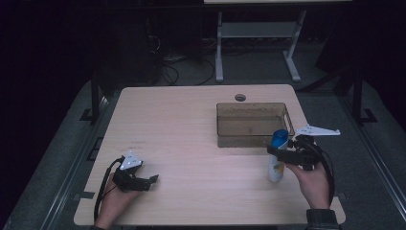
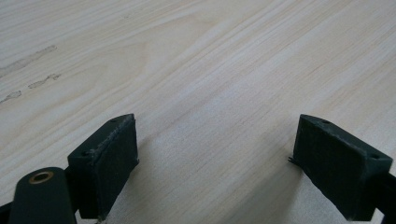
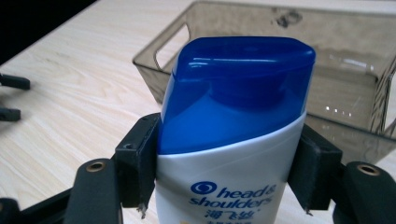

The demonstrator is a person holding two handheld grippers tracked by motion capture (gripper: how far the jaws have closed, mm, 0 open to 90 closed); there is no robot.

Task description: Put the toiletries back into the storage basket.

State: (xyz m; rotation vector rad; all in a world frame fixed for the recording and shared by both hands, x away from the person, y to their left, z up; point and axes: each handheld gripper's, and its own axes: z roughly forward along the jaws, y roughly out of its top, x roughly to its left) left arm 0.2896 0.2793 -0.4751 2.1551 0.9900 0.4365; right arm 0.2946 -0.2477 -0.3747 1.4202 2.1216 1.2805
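A white shampoo bottle [image 1: 277, 158] with a blue cap [image 3: 238, 88] stands upright at the right of the wooden table [image 1: 191, 129]. My right gripper [image 1: 280, 154] is shut on the bottle just below the cap, one pad [image 3: 135, 163] pressed against each side. Behind the bottle sits a smoky transparent bin [image 1: 251, 123], which appears empty [image 3: 355, 70]. My left gripper [image 1: 152, 181] rests low over the near-left of the table, open, with bare wood between its pads [image 2: 107, 163].
A round cable hole [image 1: 240, 97] lies in the table behind the bin. Beyond the table, on the dark floor, stand a white desk frame [image 1: 258, 43] and loose cables [image 1: 177, 67]. The left gripper's jaw tips [image 3: 11, 98] show far off.
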